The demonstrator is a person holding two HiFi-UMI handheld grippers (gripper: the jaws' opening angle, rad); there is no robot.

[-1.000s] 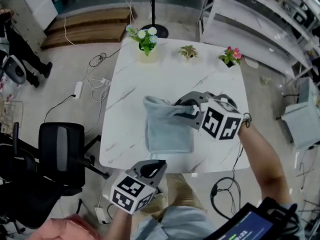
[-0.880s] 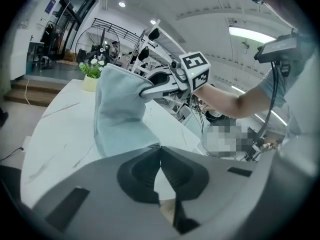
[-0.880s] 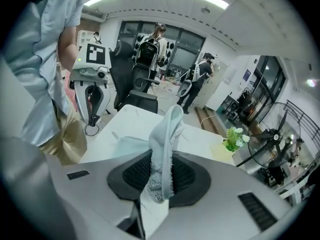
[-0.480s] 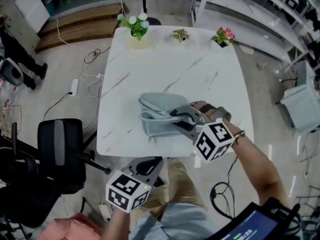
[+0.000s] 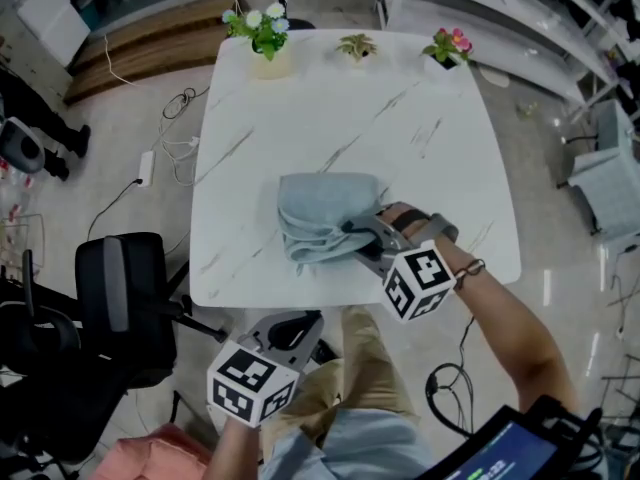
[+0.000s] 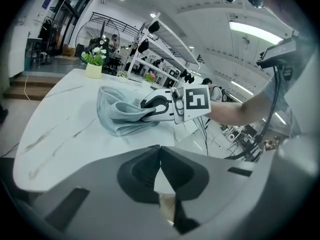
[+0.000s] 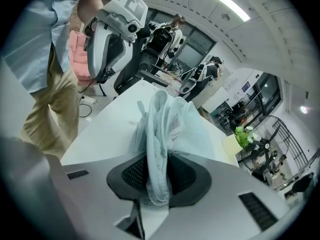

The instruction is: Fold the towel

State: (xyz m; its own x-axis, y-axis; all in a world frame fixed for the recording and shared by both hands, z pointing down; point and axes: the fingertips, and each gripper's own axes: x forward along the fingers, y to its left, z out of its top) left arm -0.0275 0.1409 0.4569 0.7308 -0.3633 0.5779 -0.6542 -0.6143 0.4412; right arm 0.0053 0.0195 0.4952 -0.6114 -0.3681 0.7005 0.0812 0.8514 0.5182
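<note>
Grey-blue terry towel lies bunched in several layers on the white veined table, toward the near edge and roughly mid-width. Your right gripper is clamped on the towel's near-right side. The right gripper view shows a thick wad of stacked layers squeezed between the ribbed pads, so the jaws stand apart only by the cloth's thickness. Likely reason: taking all layers in one bite stops the fold from sliding apart while you set it down. Your left gripper hangs off the table's near edge, clear of the cloth, jaws pressed together with nothing between them. By my reading you hold it aside because this step needs one grip only. Three small potted plants sit along the far edge, well apart from the towel, which leaves the middle free for the work. Writing: a white label sewn to the towel carries a barcode and lines of fine print, too small to read. On both grippers the marker cubes bear black-and-white square patterns, no words. No brand legible anywhere.
</note>
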